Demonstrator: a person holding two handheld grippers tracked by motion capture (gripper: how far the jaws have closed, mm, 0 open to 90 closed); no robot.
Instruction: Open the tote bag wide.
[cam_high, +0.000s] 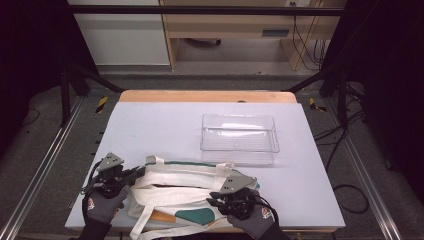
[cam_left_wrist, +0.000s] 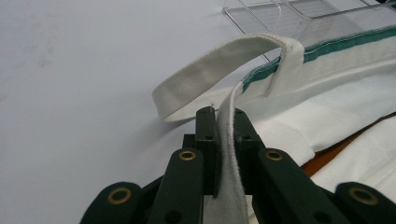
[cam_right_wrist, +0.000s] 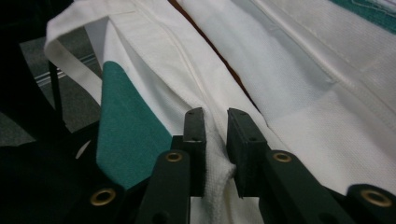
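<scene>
Two tools grip one cloth bag (cam_high: 180, 192) that lies flat at the near edge of the table (cam_high: 165, 122), between the person's gloved hands. The left tool (cam_high: 131, 175) is clamped on a white strap (cam_left_wrist: 229, 154) at the bag's left end, the webbing pinched edge-on between its jaws. The right tool (cam_high: 215, 198) holds a fold of the white fabric (cam_right_wrist: 215, 163) near the bag's right side, with its jaws close together around the bunched cloth.

The step looks like spreading or opening the bag. To do it well, both grips should stay firm while the hands draw apart evenly, so the thin strap does not slide out and the cloth does not twist.

The table has a pale, smooth top with a wooden far edge. A clear plastic bin (cam_high: 239, 139) stands empty beyond the bag, well apart from it. Around the table stand a black metal frame, grey floor, loose cables and wooden furniture at the back.
</scene>
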